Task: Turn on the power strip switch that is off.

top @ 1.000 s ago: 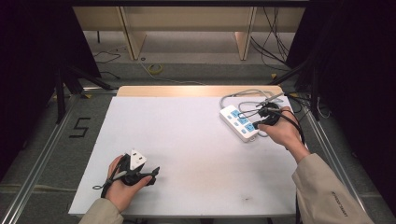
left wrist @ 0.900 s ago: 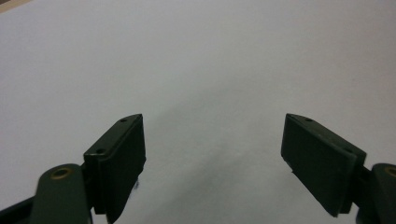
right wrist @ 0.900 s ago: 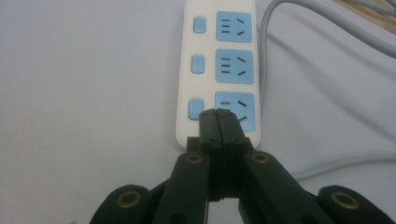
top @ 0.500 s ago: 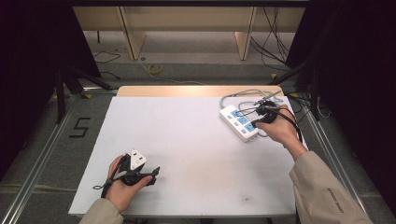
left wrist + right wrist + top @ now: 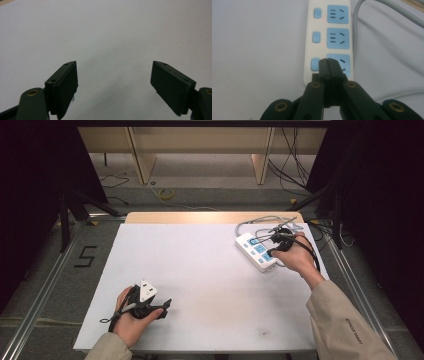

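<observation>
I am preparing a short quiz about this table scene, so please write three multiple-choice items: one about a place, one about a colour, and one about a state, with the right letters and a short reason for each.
1. Where on the table does the power strip lie?
A. near the far right corner
B. near the close left corner
C. in the middle

2. What colour are the socket faces and switches of the power strip?
A. red
B. light blue
C. black

3. How do the jaws of the two grippers stand?
A. both open
B. left shut, right open
C. left open, right shut

Answers:
1. A: the high view shows the strip at the far right, with its grey cable looping behind it.
2. B: the right gripper view shows them blue on a white body.
3. C: the left gripper has a wide gap over bare table, while the right gripper has its jaws pressed together at the nearest switch.
</observation>
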Action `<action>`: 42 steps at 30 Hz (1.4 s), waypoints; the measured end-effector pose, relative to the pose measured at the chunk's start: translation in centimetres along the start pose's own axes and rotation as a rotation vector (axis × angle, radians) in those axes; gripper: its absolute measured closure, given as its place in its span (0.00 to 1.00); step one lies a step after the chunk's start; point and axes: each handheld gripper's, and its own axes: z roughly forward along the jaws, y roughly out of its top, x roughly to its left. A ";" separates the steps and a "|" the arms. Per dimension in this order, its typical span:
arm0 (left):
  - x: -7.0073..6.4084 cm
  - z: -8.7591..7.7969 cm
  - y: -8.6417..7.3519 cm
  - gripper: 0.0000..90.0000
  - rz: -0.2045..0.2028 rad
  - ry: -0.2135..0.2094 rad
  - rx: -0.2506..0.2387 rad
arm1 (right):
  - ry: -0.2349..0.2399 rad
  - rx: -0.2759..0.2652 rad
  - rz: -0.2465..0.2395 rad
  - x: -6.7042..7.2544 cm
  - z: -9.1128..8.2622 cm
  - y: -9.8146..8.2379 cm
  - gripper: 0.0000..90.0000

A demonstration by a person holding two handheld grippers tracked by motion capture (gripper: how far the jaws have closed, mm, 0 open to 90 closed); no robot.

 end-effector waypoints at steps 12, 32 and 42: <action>0.0 0.0 0.0 0.24 -0.001 0.000 -0.001 | 0.005 0.008 0.002 -0.1 0.6 0.4 1.00; 0.0 0.0 0.0 0.24 0.002 0.000 0.002 | 0.013 0.029 0.011 -0.2 1.8 0.6 1.00; 0.0 0.0 0.0 0.24 0.001 -0.001 0.002 | 0.019 0.036 0.015 -0.1 2.3 0.8 1.00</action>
